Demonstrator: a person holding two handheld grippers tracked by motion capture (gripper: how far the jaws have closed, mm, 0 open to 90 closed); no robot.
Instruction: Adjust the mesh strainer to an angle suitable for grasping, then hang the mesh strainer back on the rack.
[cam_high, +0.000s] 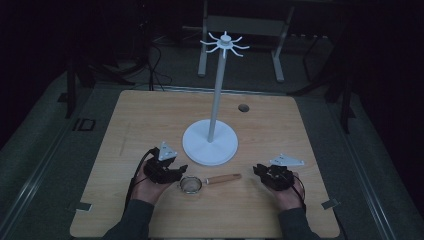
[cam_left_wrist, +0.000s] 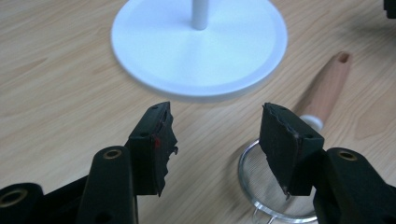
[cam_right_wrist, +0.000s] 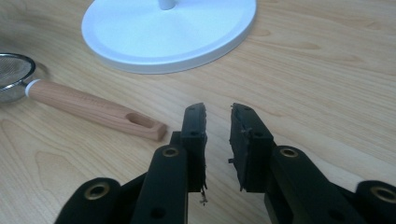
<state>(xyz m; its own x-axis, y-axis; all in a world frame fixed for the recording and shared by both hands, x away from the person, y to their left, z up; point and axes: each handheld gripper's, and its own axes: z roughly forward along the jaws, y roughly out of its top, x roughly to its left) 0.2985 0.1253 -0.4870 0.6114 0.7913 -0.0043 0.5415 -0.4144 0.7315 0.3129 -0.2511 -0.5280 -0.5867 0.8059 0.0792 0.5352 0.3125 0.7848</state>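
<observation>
Strainer (cam_high: 191, 184) flat on bench (cam_high: 150, 120), just before stand (cam_high: 210, 142), unhung | left gripper (cam_high: 176, 173) fingers wide, empty, by its bowl | right gripper (cam_high: 260, 171) fingers narrow, empty, past handle | we judge: grasp, lift, hanging all outstanding.
</observation>
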